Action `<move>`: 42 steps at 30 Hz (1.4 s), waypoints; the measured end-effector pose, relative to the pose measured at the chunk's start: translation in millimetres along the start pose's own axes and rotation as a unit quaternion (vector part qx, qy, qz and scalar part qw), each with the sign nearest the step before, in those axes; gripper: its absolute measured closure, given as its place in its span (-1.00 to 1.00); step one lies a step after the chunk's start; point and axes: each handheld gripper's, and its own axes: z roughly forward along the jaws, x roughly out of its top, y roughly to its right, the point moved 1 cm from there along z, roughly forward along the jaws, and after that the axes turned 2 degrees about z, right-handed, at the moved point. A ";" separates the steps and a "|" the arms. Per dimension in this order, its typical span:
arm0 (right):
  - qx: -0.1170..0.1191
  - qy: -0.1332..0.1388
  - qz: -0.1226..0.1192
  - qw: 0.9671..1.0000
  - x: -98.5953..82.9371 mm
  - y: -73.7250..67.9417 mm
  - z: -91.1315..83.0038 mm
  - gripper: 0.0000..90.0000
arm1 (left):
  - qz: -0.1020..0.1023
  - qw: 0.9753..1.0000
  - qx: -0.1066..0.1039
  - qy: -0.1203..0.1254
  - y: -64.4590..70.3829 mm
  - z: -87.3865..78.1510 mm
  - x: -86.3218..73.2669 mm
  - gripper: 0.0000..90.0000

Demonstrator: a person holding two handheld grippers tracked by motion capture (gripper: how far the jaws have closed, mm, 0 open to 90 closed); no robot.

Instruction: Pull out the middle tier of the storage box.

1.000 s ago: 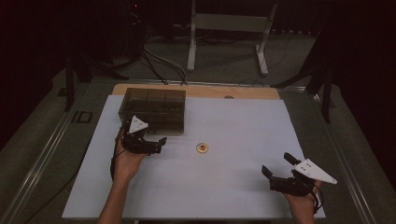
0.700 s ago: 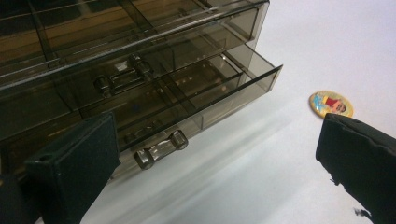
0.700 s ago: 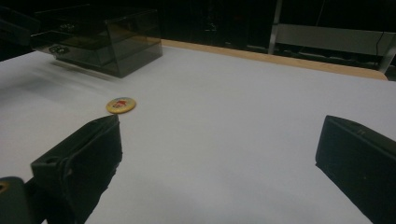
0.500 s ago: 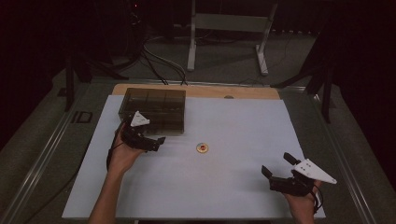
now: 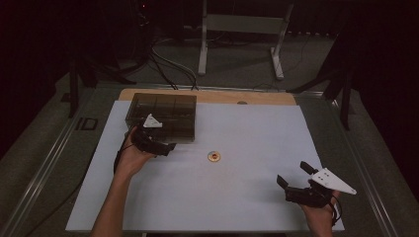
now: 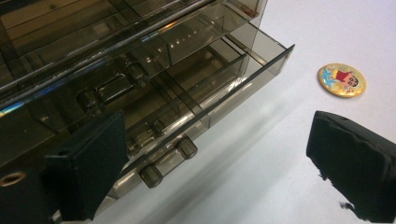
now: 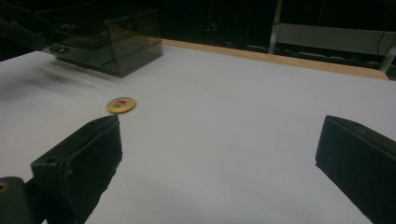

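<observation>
A smoky see-through drawer box [image 5: 163,114] stands at the back left of the white mat [image 5: 247,197]. My left gripper [image 5: 167,147] is open right at the box's front. In the left gripper view its jaws stand wide apart around [image 6: 219,172], and the lowest drawer [image 6: 210,100] sticks out a little, its two-knob handle [image 6: 168,161] between the jaws. A round yellow cartoon badge [image 5: 214,156] [image 6: 342,80] [image 7: 121,104] lies flat mid-mat. At the mat's front right my right gripper [image 5: 293,174] [image 7: 219,158] is open and holds nothing.
A wooden strip [image 5: 257,97] runs along the mat's far edge. Grey table margins with metal rails [image 5: 44,168] flank the mat. Cables and a stand's legs [image 5: 237,54] lie beyond the table. In the right gripper view the box [image 7: 109,42] is far left.
My left hand has crept a little farther up toward the box's front. The right gripper and the badge have stayed put.
</observation>
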 end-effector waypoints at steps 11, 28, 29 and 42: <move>0.002 -0.001 0.000 1.000 -0.2 -0.4 0.8 -0.99 | 0.003 1.000 -0.011 -0.020 -9.2 9.7 0.5 -0.57; 0.002 -0.001 -0.001 1.000 -0.1 -0.1 0.9 -0.99 | -0.004 0.999 -0.019 -0.033 -16.2 21.2 2.3 -0.32; 0.002 -0.001 -0.001 1.000 -0.1 -0.2 0.9 -0.99 | -0.003 0.999 -0.016 -0.035 -16.2 22.7 2.1 -0.28; 0.001 -0.001 0.000 1.000 0.0 0.5 0.3 -0.99 | 0.001 0.999 -0.008 -0.040 -16.6 26.9 1.9 -0.05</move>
